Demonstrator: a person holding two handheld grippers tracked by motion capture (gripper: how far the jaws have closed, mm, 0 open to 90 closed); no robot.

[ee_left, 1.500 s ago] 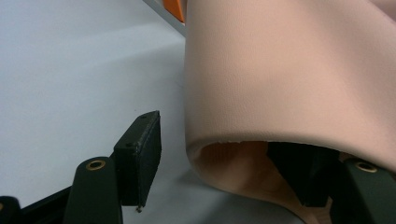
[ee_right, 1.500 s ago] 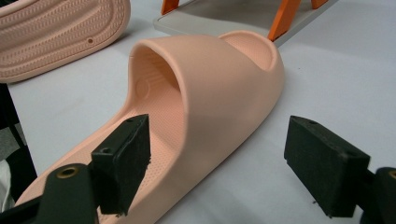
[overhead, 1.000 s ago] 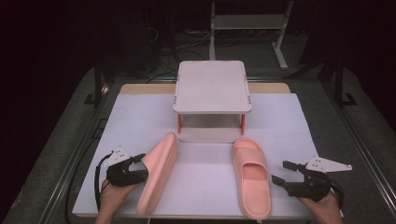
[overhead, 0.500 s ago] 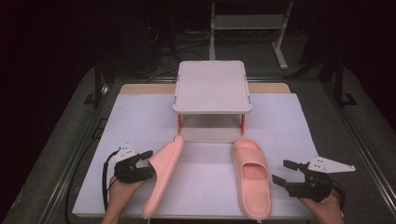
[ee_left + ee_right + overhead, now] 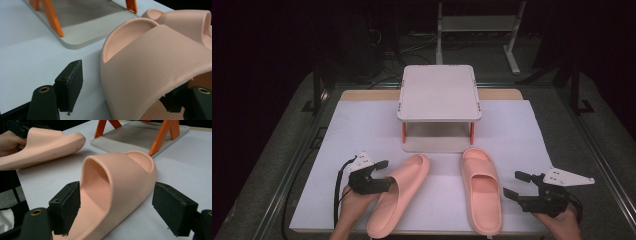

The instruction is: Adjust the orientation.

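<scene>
So there are two pink slides on the white-covered counter [image 5: 362, 130], both in front of the small grey rack [image 5: 439, 95] with orange legs. The left slipper [image 5: 399, 192] lies angled, toe toward the rack, and the left gripper [image 5: 379, 182] is at its outer edge. Its jaws have just been opening: one sits under the strap, the other stands clear on the outside, so it's let go, not pinching anything. The right slipper [image 5: 482, 187] lies flat and fairly straight. The right gripper [image 5: 518, 185] is just beside it, jaws spread wide, with the slipper between them but not touched.
</scene>
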